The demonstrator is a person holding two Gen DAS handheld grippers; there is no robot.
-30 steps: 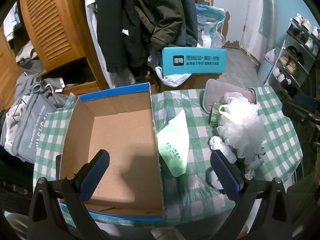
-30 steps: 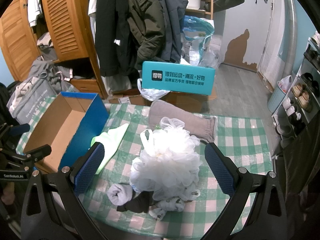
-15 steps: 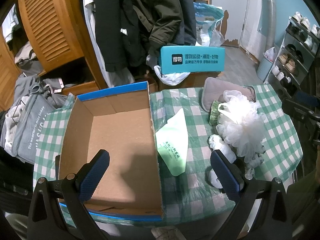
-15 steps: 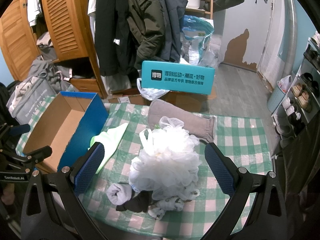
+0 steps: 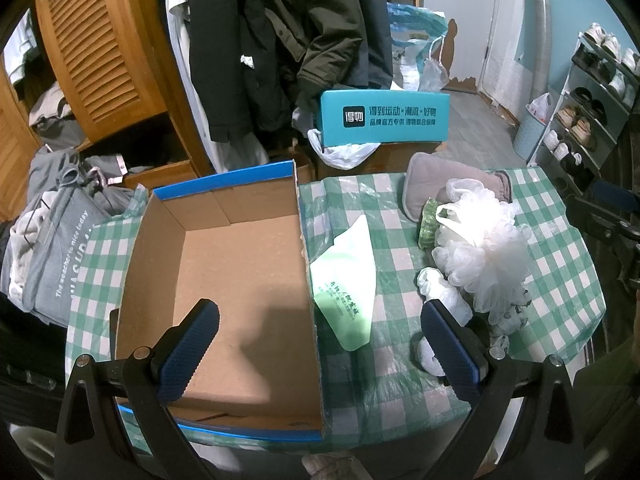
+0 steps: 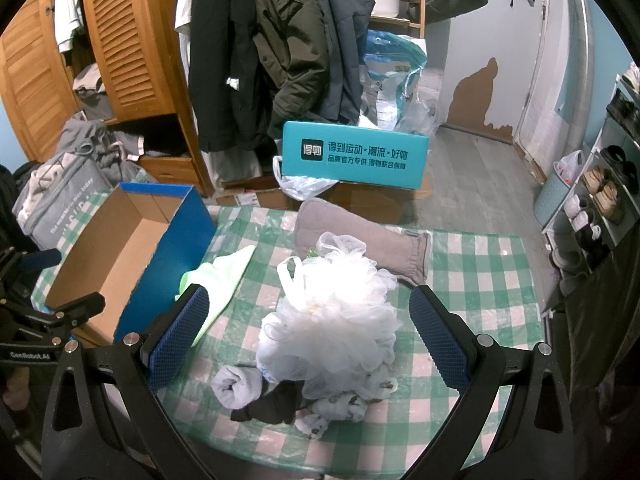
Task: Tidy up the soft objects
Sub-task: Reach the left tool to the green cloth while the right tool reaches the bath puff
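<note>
Cardboard box (image 5: 224,280) stood bare at table's left. Right of box: green pouch (image 5: 346,280), then white mesh pouf (image 6: 332,312) heaped over rolled socks (image 6: 236,386). Pouf judged featherlight, springy, best pinched mid-bulk. Left gripper (image 5: 320,348) and right gripper (image 6: 308,336) both gaped wide, holding nothing.

The white bath pouf (image 6: 336,316) hides most of the small socks (image 6: 340,404) heaped beneath it.
</note>
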